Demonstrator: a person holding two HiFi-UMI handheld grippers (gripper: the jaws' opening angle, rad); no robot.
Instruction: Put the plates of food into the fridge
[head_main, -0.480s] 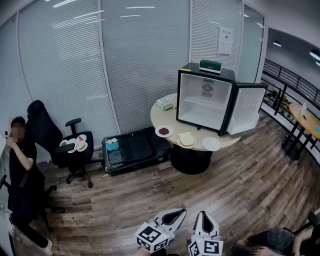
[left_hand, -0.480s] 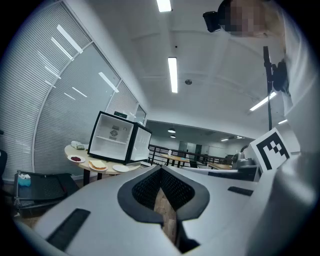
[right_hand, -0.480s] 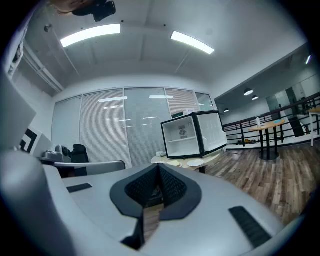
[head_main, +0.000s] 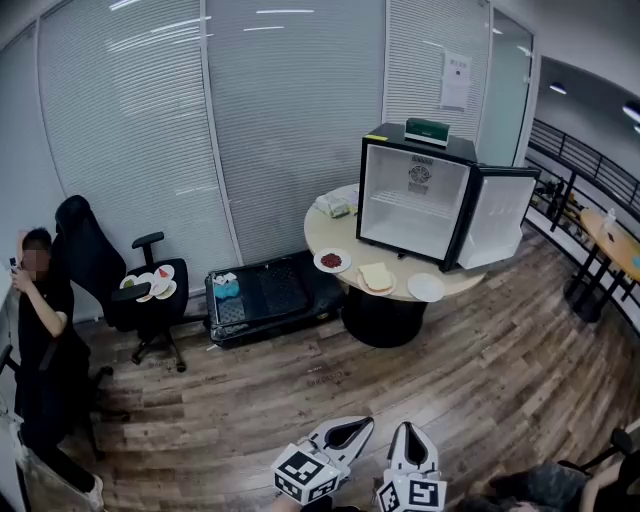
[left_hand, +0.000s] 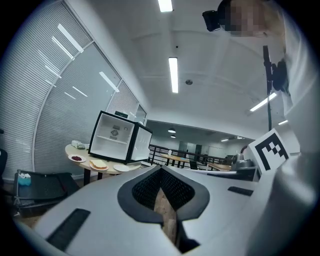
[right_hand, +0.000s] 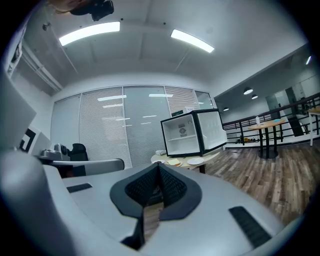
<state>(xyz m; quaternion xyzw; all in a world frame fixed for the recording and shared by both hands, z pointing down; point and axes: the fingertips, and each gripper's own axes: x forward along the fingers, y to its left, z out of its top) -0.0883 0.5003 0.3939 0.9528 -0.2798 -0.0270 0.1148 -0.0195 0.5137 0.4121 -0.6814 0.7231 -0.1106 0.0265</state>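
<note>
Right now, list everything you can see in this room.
black mini fridge with white inside: one, door open, on the table
round beige table: one, room's middle
white plates: three, on table's front edge; red food, yellow slab, empty
green box: one, atop fridge
black office chair: one, left, several food plates on its seat
black case: one, floor
small wooden table: one, far right
seated person: one, far left
left gripper, right gripper: two, white, jaws shut, bottom edge

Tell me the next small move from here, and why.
Probably a step toward the round table. The left gripper and the right gripper are both shut and empty, well short of the plates lined up in front of the fridge. Its door already stands open, so only the approach seems needed before any grasp.
</note>
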